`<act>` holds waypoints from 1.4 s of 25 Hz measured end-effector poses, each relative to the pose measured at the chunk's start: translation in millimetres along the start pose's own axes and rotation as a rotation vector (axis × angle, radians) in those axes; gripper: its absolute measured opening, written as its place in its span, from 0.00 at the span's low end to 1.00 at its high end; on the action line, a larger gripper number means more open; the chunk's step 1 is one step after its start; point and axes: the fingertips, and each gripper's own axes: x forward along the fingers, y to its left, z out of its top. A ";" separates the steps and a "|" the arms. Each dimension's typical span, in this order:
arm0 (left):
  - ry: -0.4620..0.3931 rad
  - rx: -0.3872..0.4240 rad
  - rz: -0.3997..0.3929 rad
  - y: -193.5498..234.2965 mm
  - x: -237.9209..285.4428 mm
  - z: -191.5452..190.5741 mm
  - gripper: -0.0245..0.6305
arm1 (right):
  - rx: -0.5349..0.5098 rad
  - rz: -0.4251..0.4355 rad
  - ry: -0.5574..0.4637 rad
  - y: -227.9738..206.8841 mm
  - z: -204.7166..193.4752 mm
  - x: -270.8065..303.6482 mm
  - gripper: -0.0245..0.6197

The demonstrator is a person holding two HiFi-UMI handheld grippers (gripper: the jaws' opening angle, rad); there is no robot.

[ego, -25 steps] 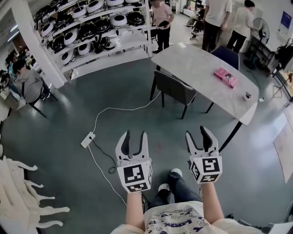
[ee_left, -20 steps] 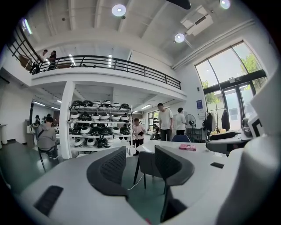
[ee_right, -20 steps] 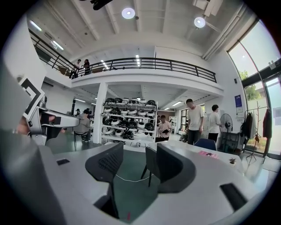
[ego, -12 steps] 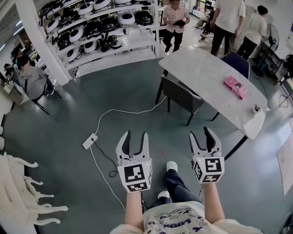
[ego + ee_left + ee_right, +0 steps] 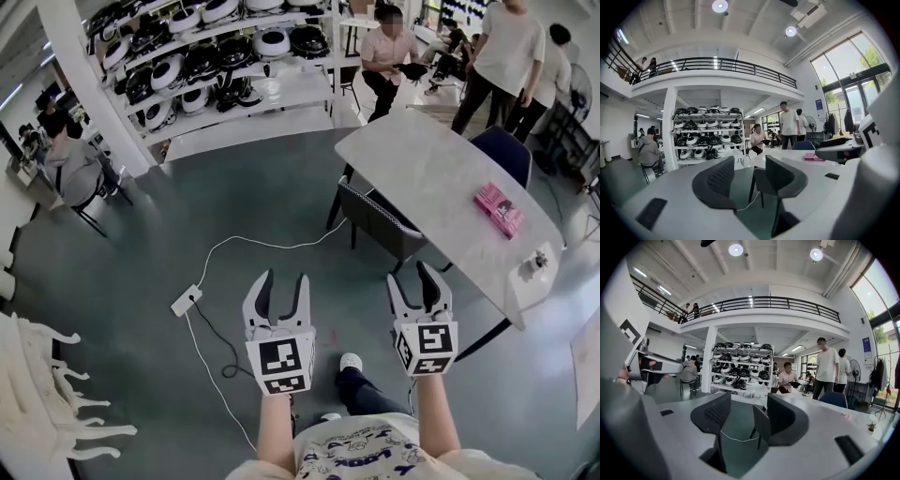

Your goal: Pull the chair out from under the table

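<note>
We look down over our own two hand-held grippers at a grey floor. The left gripper point(image 5: 283, 277) has its fingers point(image 5: 719, 180) released and spread, with only air and distant floor between them. The right gripper point(image 5: 410, 274) is likewise unclenched; its jaws have just been opening a little further and nothing is between them. Each carries a cube with black-and-white square markers, which bear patterns and no letters. The dark grey chair point(image 5: 380, 220) stands well apart from both, straight ahead of the right gripper's fingertips and ahead and to the right of the left gripper's, with its seat tucked under the near edge of the pale table point(image 5: 441, 178). In both gripper views the chair shows in the gap between the fingers, far beyond them. On the table, ahead and right of the right fingertips, lies a pink box point(image 5: 498, 208); its print is too small to read. Ahead and left of the left fingertips a white power strip point(image 5: 185, 300) lies on the floor, and its white cable point(image 5: 253, 246) runs toward the chair. Far beyond the left fingers, white shelving point(image 5: 281, 89) holds rows of black-and-white round devices. People stand and sit past the table. The lettering on our shirt point(image 5: 361, 459) is cut off and cannot be read.
</note>
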 end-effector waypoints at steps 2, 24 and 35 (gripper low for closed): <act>-0.001 0.005 0.004 -3.6 26.6 7.0 0.36 | -0.002 0.007 -0.001 -15.6 5.1 23.4 0.42; 0.071 0.050 -0.012 -40.0 191.3 3.5 0.37 | -0.019 0.060 0.078 -100.5 -17.8 167.0 0.44; 0.067 0.070 -0.078 -17.3 274.1 -0.1 0.37 | -0.031 0.029 0.112 -105.4 -23.4 241.9 0.45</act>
